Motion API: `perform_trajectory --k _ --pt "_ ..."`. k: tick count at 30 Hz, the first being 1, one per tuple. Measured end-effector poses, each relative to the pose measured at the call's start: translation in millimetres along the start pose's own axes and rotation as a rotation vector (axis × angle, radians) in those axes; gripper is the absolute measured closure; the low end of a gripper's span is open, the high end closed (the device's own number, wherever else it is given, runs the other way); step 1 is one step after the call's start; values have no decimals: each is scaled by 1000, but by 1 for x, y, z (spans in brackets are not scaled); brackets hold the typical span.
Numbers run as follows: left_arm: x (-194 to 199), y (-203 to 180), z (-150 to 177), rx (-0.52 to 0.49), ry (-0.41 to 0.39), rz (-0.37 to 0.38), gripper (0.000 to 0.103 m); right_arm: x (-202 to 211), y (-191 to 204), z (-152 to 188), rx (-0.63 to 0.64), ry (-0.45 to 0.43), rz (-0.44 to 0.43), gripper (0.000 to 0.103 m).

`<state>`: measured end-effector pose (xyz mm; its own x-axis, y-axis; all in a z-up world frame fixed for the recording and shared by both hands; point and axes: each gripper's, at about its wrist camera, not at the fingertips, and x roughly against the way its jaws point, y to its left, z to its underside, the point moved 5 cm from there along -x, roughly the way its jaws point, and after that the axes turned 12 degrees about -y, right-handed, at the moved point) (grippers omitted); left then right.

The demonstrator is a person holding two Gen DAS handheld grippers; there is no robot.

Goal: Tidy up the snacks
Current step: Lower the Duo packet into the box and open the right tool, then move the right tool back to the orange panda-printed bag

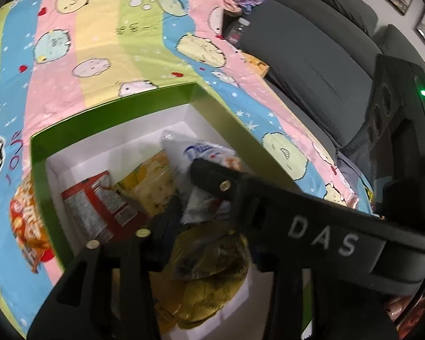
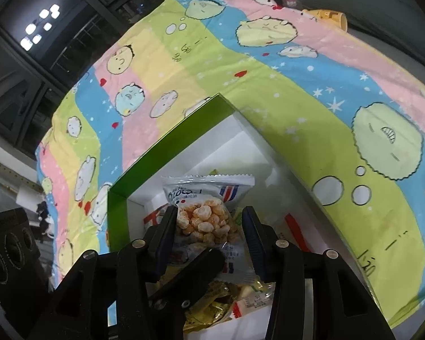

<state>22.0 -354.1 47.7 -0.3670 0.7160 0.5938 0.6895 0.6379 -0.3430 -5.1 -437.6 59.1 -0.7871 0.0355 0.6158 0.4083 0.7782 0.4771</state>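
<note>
Right gripper (image 2: 209, 226) clamped on clear pack of orange puffed snacks (image 2: 205, 222), held over green box (image 2: 167, 141) at lower centre of right wrist view. Left gripper (image 1: 184, 195) inside box – jaws parted, gripping nothing. Red packet (image 1: 99, 204) and yellow packets (image 1: 153, 181) lie inside; orange bag (image 1: 28, 226) outside on striped cloth (image 1: 99, 42), lower left.

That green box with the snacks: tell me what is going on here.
A person holds a tool in each hand over the green box, which sits on a cartoon-print cloth. The right tool grips a clear packet of round orange snacks above the box. The left tool is low inside the box, among a red packet and yellow packets; whether it holds anything cannot be told. One orange packet lies on the cloth outside the box.
</note>
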Motion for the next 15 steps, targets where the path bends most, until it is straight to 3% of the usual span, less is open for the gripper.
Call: perform_trajectory --k 3,7,12,15 --pt "16 3 -1 10 -20 -1 47 5 0 -2 13 -14 39 51" --pt "54 15 -8 -8 -76 -48 16 22 6 -7 24 -62 11 35" --pt "119 60 -8 25 -162 -190 14 47 27 -8 85 -116 -2 24" --pt "158 100 1 97 -207 -260 12 58 55 -1 149 -130 -49 23"
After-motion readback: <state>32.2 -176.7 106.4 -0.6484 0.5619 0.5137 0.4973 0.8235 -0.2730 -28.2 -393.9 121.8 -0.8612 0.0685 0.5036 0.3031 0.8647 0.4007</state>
